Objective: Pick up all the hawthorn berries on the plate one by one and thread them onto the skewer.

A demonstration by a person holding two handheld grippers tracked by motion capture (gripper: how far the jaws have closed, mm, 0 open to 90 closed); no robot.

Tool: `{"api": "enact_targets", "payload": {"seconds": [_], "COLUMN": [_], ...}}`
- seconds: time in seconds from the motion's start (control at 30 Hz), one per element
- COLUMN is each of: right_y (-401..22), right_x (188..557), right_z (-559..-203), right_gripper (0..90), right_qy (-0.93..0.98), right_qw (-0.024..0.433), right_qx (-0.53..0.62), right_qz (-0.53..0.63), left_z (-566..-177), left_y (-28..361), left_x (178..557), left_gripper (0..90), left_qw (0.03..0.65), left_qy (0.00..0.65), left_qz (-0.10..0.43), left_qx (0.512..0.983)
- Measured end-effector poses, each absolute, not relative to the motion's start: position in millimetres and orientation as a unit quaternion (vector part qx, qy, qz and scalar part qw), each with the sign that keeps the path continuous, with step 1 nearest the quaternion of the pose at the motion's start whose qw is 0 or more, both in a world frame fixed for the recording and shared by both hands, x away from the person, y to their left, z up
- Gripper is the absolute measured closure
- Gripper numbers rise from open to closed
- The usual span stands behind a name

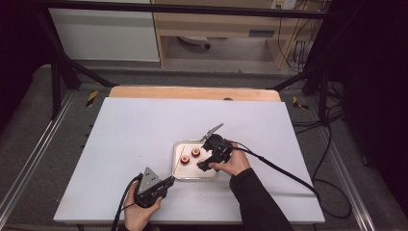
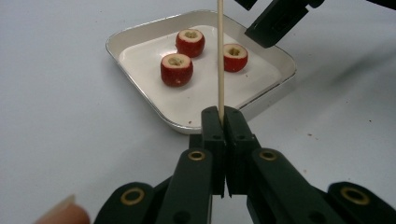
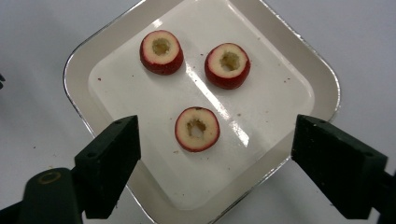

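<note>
A shallow white metal tray (image 1: 192,175) (image 2: 140,93) (image 3: 74,79) lies at the table's front middle and holds three cored red fruit pieces (image 3: 161,51) (image 3: 227,65) (image 3: 196,129). My left gripper (image 1: 168,182) (image 2: 223,116) sits just in front of the tray's near left corner. It is shut on a thin wooden skewer (image 1: 175,169) (image 2: 220,60) that points up over the tray. My right gripper (image 1: 204,163) (image 3: 215,140) hovers open above the tray, its jaws wide on either side of the nearest fruit piece. Two fruit pieces (image 1: 184,159) (image 1: 196,152) show beside it.
The white tabletop (image 1: 144,130) stretches wide to the left and back, ending in a wooden strip (image 1: 192,92). A black cable (image 1: 288,173) trails right from the right gripper. Black frame posts (image 1: 57,82) stand beyond the table's corners.
</note>
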State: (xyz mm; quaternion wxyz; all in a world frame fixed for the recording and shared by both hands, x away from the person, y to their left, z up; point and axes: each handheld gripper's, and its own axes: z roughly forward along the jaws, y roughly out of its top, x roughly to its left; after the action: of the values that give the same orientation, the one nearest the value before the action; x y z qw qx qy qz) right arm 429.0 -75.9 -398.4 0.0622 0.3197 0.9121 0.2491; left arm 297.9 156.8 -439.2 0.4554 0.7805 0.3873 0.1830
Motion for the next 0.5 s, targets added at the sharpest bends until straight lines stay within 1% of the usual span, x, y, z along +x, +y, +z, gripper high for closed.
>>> {"api": "enact_targets", "payload": {"seconds": [0.03, 0.17, 0.2, 0.23, 0.27, 0.3, 0.5], "right_y": [-76, -68, -68, -65, -65, -63, -62], "right_x": [429, 435, 435, 436, 436, 439, 443], "right_z": [-398, -402, -402, -404, -404, -406, -411], "right_gripper": [18.5, 24.9, 24.9, 27.8, 27.8, 31.6, 40.2], "right_qy": [0.912, 0.917, 0.917, 0.918, 0.918, 0.917, 0.914], "right_qw": [0.062, 0.05, 0.05, 0.044, 0.044, 0.036, 0.019], "right_qx": [0.32, 0.323, 0.323, 0.326, 0.326, 0.334, 0.354], "right_qz": [0.249, 0.227, 0.227, 0.22, 0.22, 0.216, 0.197], "left_z": [-439, -440, -440, -440, -440, -440, -441], "left_y": [157, 157, 157, 157, 157, 157, 157], "left_x": [298, 298, 298, 298, 298, 298, 299], "left_gripper": [88.4, 88.4, 88.4, 88.4, 88.4, 88.4, 88.4], "left_qw": [0.455, 0.45, 0.45, 0.45, 0.45, 0.449, 0.447], "left_qy": [0.387, 0.385, 0.385, 0.385, 0.385, 0.385, 0.384], "left_qz": [0.183, 0.179, 0.179, 0.178, 0.178, 0.178, 0.175], "left_qx": [0.78, 0.785, 0.785, 0.786, 0.786, 0.787, 0.789]}}
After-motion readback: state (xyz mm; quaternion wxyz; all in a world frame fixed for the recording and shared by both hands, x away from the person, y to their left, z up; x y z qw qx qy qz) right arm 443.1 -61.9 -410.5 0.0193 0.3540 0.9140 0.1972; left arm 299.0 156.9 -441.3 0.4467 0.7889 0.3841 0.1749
